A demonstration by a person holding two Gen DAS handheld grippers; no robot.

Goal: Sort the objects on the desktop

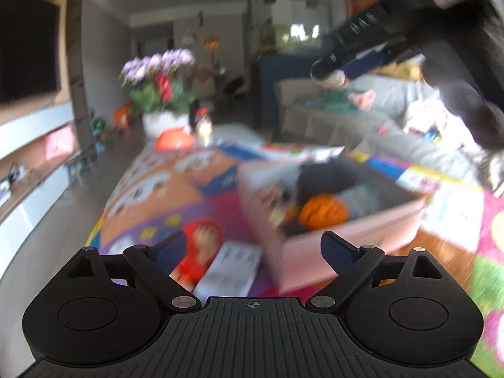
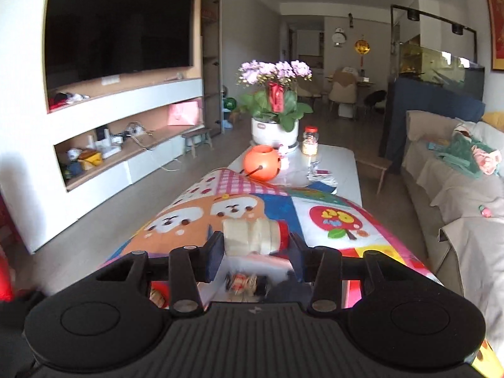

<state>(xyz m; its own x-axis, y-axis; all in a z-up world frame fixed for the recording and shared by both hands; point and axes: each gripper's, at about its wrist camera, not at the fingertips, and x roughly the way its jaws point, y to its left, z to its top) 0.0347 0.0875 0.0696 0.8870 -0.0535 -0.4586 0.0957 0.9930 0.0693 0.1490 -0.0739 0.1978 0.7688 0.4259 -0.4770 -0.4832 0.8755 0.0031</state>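
My right gripper [image 2: 255, 252] is clenched on a small cream bottle [image 2: 252, 236] with a red cap, and the bottle lies crosswise between the pads, its long axis running left to right with the cap toward my right finger; it is up off the patterned cloth [image 2: 176, 230], not resting on it. My left gripper [image 1: 253, 250] is released, its blue pads wide apart with nothing between them. Taking the pink box [image 1: 352, 239] as the landmark: in the left view it sits just ahead of my left gripper and a little to the right, its near wall almost under the right pad, tilted in the blurred frame. Inside it I can make out an orange ball [image 1: 323, 212] and some darker things I cannot name. Just left of the box, on the cloth, lie a red figure [image 1: 198, 252] and a white booklet [image 1: 230, 271], both nearer to my left hand than to my right. The box does not show in the right view, so I cannot place it from the bottle there; in the left view my other gripper shows high at upper right, above and beyond the box. I judge the drop turns on bringing the bottle over the box opening. Farther off than the box, along the table, stand an orange pot [image 2: 261, 162], a jar [image 2: 310, 140] and a flower planter [image 2: 274, 130].
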